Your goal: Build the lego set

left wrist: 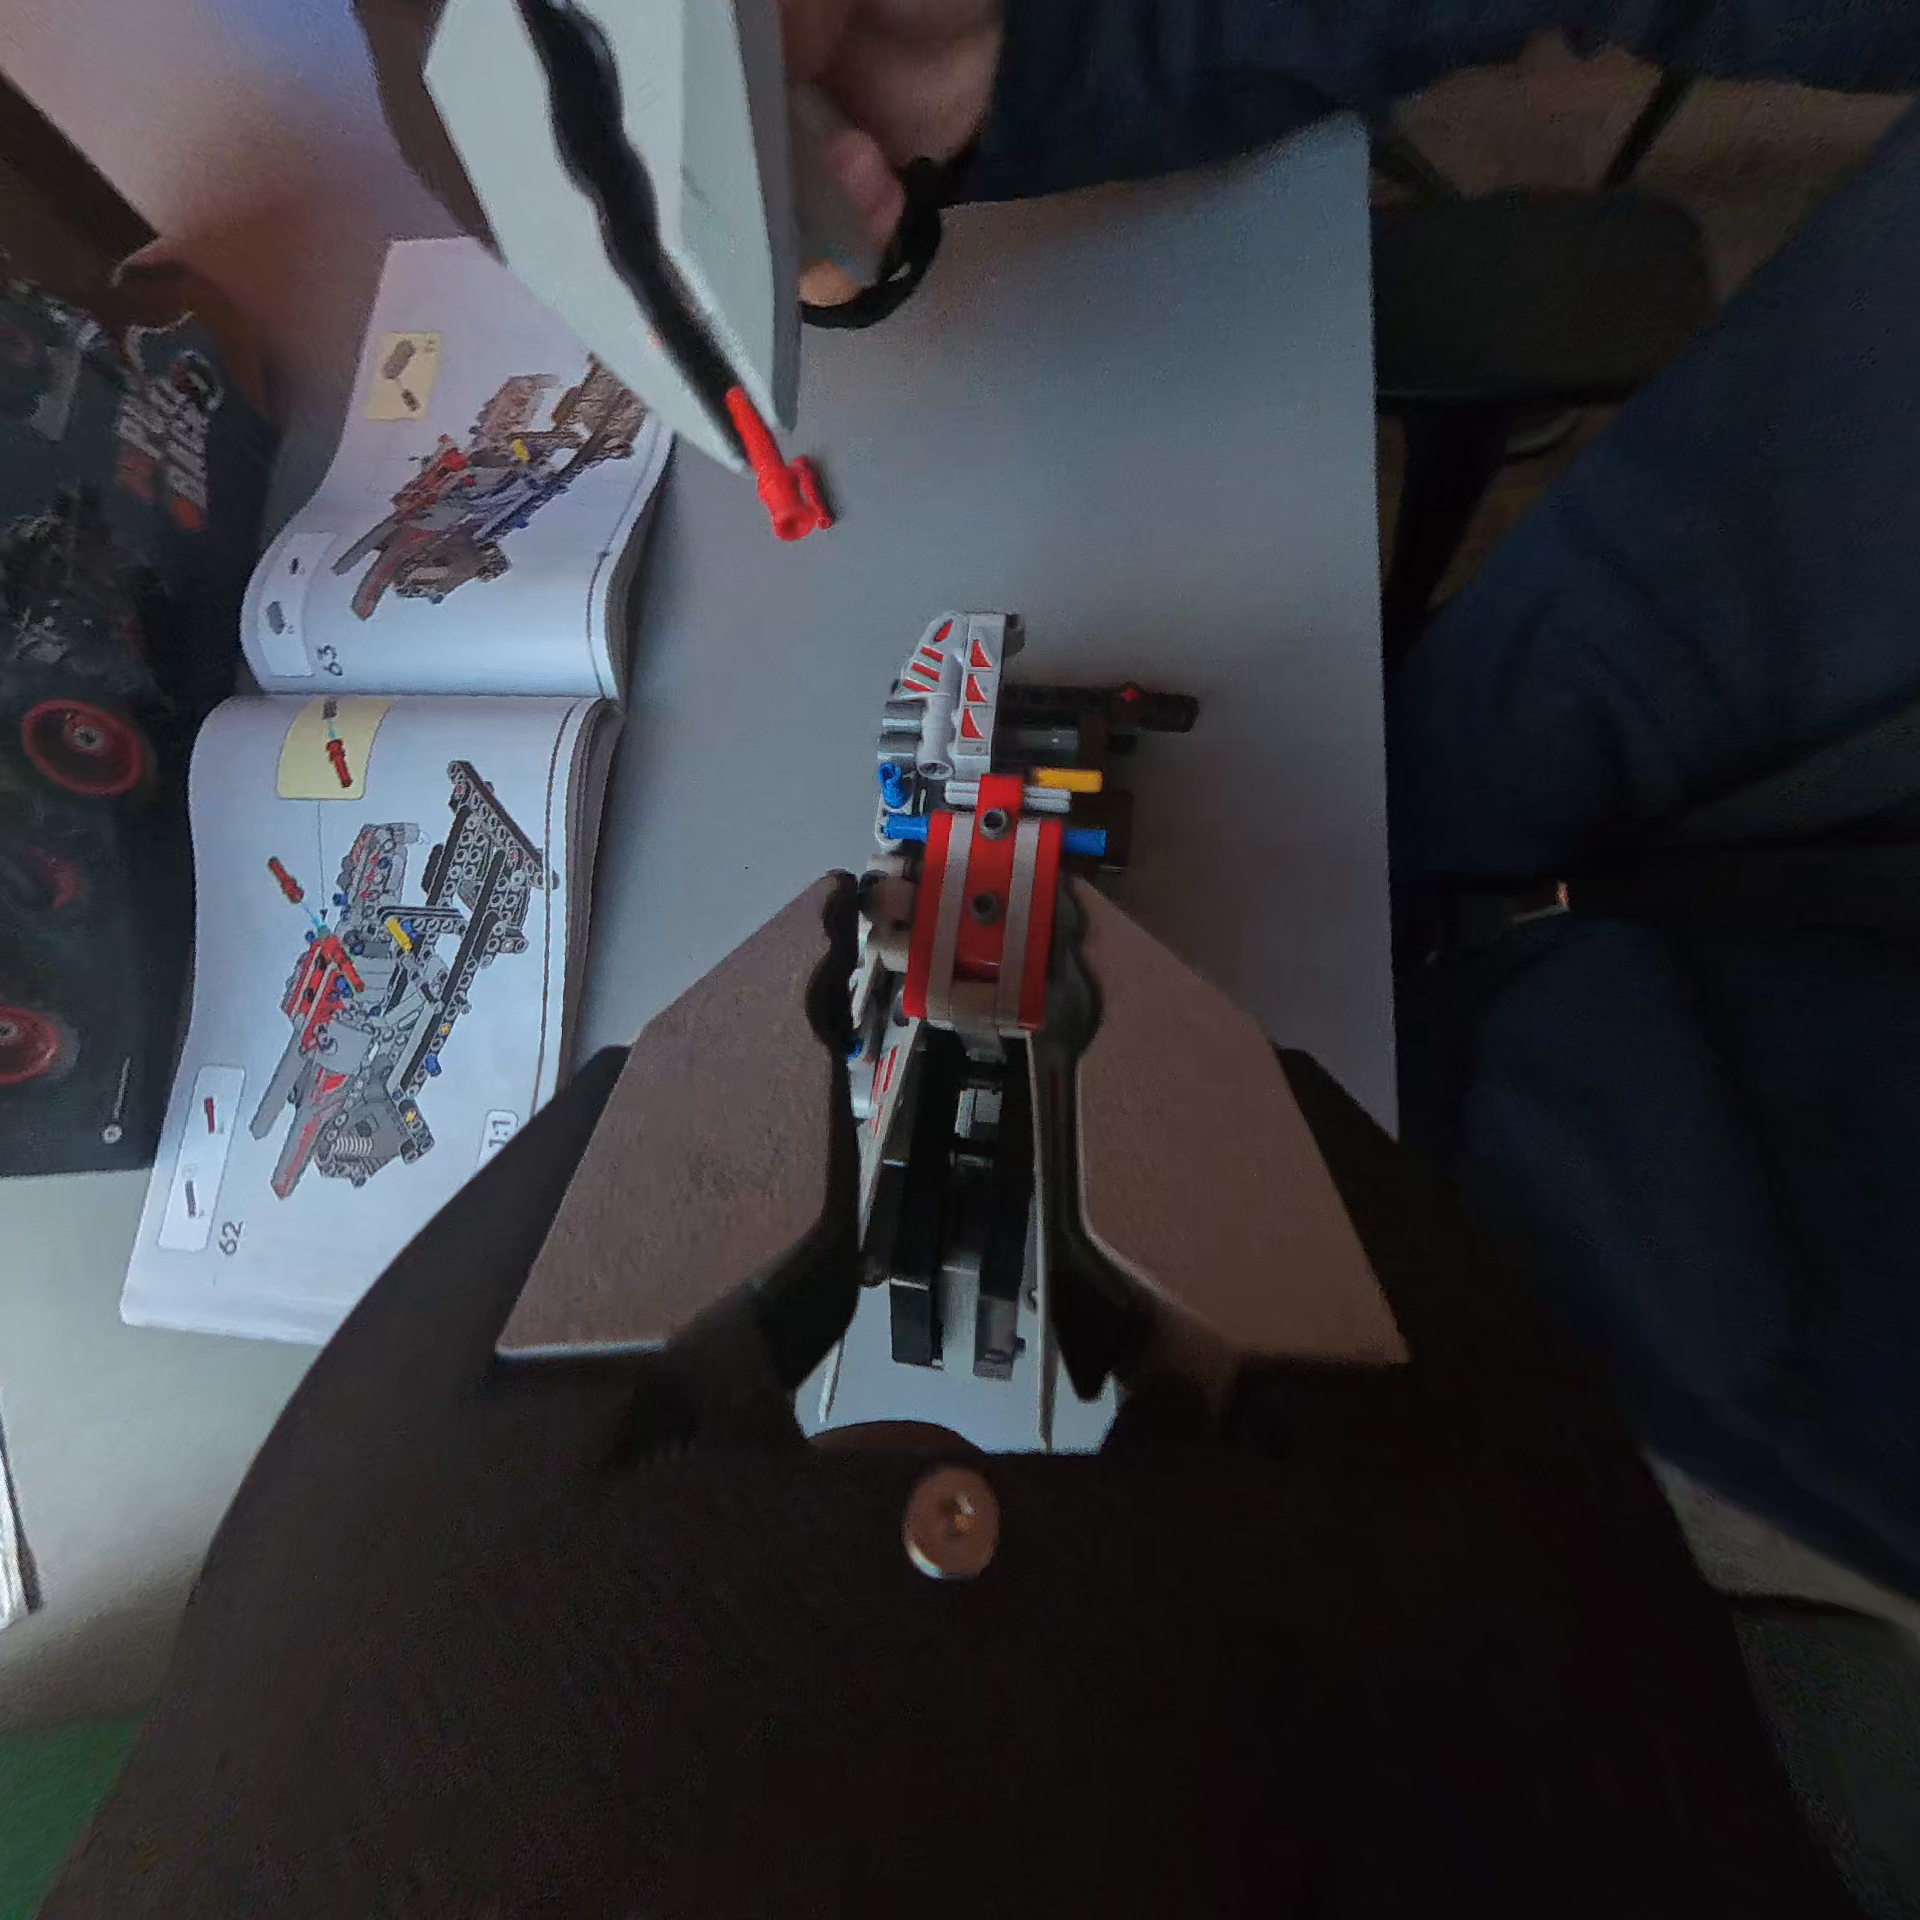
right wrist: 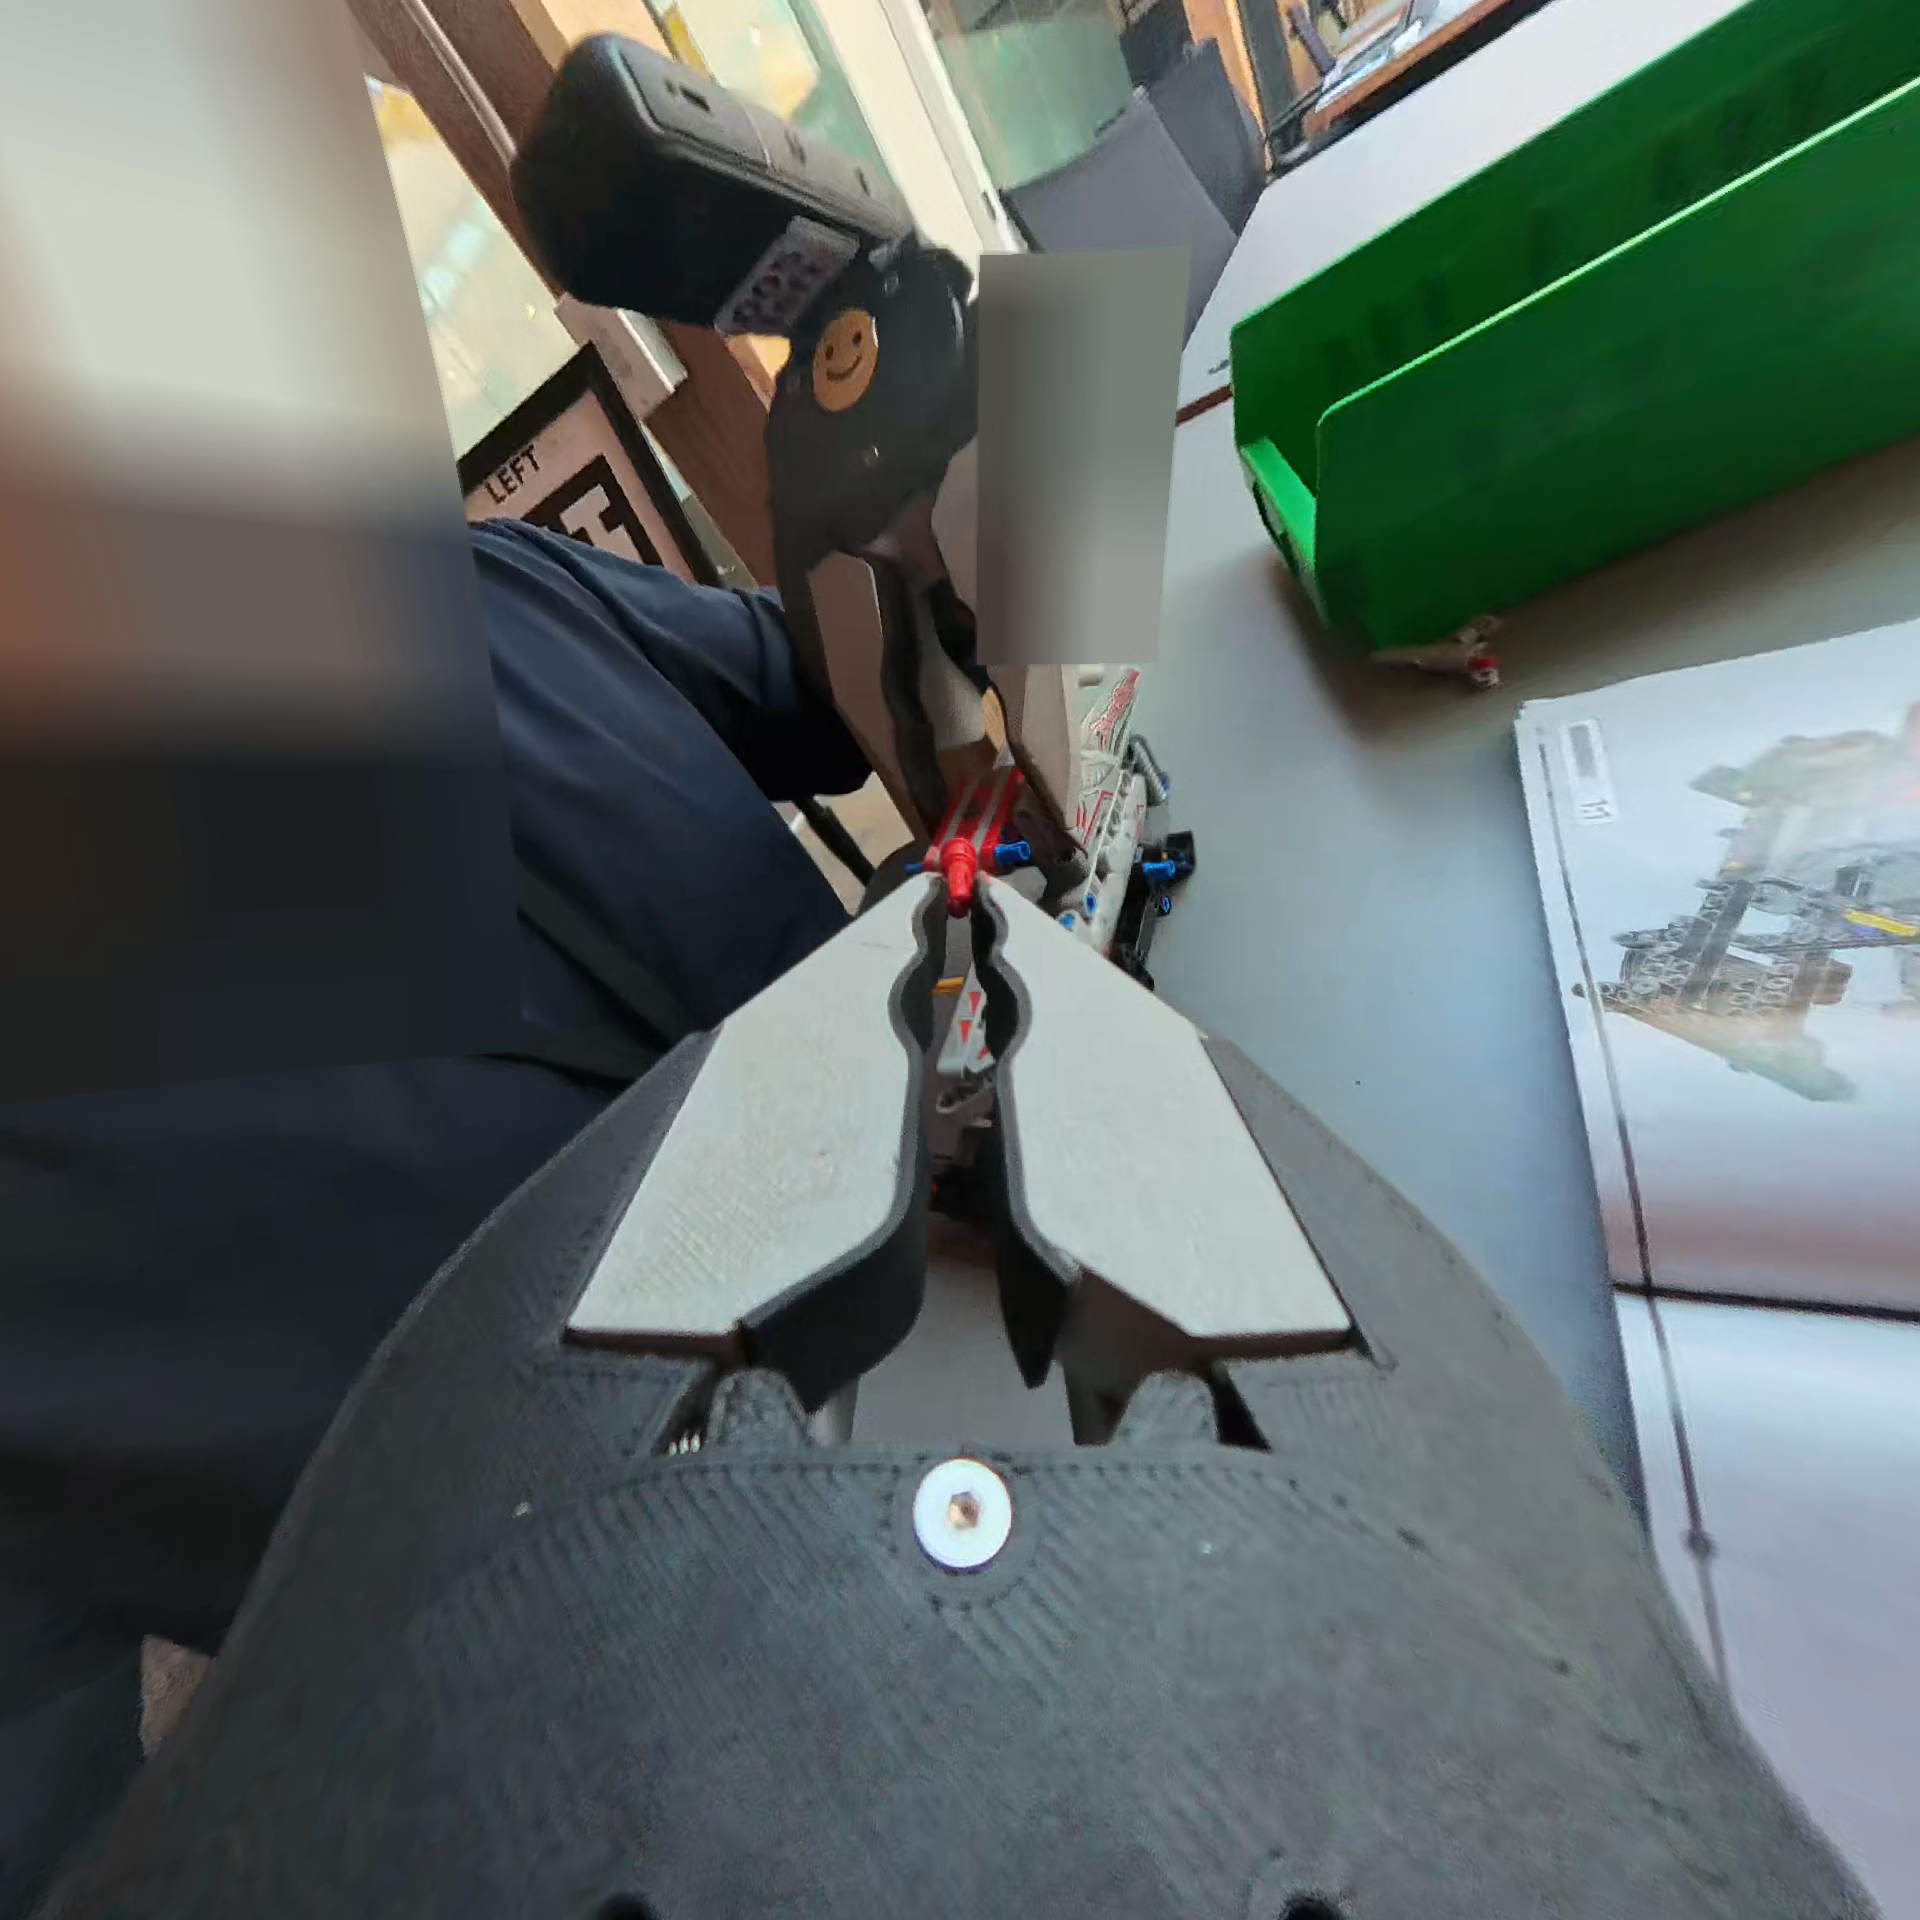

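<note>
- The grey counter (left wrist: 1143, 416) carries my work, with green bins (right wrist: 1558, 416) at its far side.
- An open instruction booklet (left wrist: 416, 935) lies flat beside the model, on the counter.
- My left fingers (left wrist: 966, 935) are clamped around the half-built lego model (left wrist: 987, 831), which rests on the counter.
- My right fingers (right wrist: 958, 896) are pinched narrow on a small red pin (right wrist: 956, 868), held just in front of the model's red block (left wrist: 982, 904).

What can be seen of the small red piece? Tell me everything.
The small red piece is a glossy plastic pin, cross-shaped: a ridged shaft with a short crossbar near its free end. The right tool pinches its shaft at the fingertips, so most sticks out beyond them. It hangs clear above the grey table, touching nothing else, short of the model.
</note>
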`<move>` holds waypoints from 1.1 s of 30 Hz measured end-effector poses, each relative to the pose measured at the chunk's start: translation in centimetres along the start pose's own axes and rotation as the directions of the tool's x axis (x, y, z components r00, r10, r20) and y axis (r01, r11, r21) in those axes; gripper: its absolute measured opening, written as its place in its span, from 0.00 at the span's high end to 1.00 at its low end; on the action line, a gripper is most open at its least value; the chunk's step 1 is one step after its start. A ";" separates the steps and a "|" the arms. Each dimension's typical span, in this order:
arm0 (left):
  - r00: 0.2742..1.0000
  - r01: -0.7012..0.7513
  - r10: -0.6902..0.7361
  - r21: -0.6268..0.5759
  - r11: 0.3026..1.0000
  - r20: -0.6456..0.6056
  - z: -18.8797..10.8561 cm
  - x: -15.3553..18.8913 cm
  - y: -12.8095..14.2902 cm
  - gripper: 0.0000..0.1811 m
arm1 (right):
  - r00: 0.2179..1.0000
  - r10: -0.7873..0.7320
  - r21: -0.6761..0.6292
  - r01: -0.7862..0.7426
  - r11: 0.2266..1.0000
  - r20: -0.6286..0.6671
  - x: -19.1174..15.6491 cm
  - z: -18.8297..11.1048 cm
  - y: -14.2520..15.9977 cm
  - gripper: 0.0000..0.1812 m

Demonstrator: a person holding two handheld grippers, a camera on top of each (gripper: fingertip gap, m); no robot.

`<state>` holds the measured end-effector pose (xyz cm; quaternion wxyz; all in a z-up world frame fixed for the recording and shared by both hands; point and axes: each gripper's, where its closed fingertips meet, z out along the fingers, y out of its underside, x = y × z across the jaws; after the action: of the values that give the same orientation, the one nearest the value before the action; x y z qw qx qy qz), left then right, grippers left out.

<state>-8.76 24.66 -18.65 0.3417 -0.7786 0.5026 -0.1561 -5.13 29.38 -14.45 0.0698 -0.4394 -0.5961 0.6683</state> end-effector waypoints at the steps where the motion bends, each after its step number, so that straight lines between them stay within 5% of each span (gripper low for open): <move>1: 0.999 -0.033 0.032 -0.002 0.999 -0.031 -0.1 0.1 0.1 0.81 | 1.000 0.006 -0.018 -0.006 1.000 0.014 0.1 0.4 0.2 0.99; 8: 0.915 -0.320 0.314 0.019 0.947 -0.255 -1.0 1.3 0.9 0.78 | 0.989 0.061 -0.090 -0.049 0.995 0.137 -1.3 3.7 1.8 0.99; 13: 0.940 -0.259 0.260 0.032 0.965 -0.222 -1.4 0.7 0.6 0.71 | 0.989 0.072 -0.129 -0.055 0.990 0.132 -1.1 5.0 2.2 0.99; 16: 0.982 -0.161 0.171 0.116 0.980 -0.084 -2.3 1.9 -0.2 0.68 | 0.989 0.071 -0.133 -0.054 0.990 0.131 -0.7 4.9 2.1 0.99; 18: 0.988 -0.126 0.106 0.187 0.974 0.112 -2.6 2.0 -0.6 0.75 | 0.989 0.064 -0.140 -0.045 0.989 0.132 -0.5 4.7 2.1 0.99; 20: 0.946 -0.079 -0.008 0.255 0.964 0.324 -3.0 1.4 -1.0 0.80 | 0.989 0.059 -0.141 -0.039 0.989 0.139 -0.4 4.5 1.9 0.99; 23: 0.890 -0.111 -0.052 0.325 0.939 0.454 -2.4 3.6 -2.0 0.85 | 0.985 0.058 -0.141 -0.036 0.989 0.160 -0.3 4.4 1.7 0.99; 28: 0.730 -0.170 -0.015 0.203 0.964 0.684 -1.9 3.3 -1.4 0.90 | 0.980 0.049 -0.168 -0.016 0.986 0.194 -0.2 4.4 1.9 0.99; 33: 0.641 -0.171 0.080 0.040 0.984 0.763 -0.7 2.9 -0.5 0.95 | 0.969 0.060 -0.190 -0.014 0.982 0.238 -0.1 5.0 2.3 0.99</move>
<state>-7.53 21.94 -18.12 0.5722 -0.7156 0.3574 0.1807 -7.45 25.01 -16.86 -0.0576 -0.3703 -0.6518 0.6593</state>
